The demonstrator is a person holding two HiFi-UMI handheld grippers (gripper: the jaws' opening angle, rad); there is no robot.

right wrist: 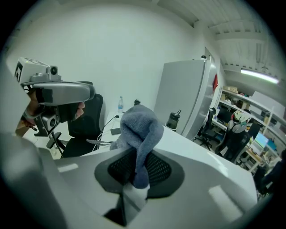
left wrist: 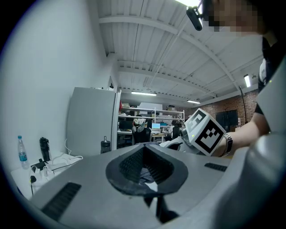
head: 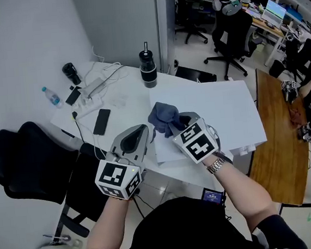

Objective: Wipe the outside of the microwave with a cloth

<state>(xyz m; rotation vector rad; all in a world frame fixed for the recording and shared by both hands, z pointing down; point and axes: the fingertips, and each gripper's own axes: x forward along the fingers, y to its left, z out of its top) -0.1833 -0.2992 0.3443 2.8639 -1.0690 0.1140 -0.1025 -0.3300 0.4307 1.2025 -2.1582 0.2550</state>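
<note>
Head view: right gripper, fingers clamped on a bunched blue-grey cloth, which stands over the near left corner of a white flat-topped box, taken to be the microwave, on the bench; whether cloth touches top cannot be told. Left gripper: fingers closed together, nothing between them, held just beside the right, off the box. Also on bench: phone, dark bottle, power strip. Progress, judged: cloth in hand, wiping at its start; top and sides left to do.

Left tool jaws together; right tool beyond.
</note>
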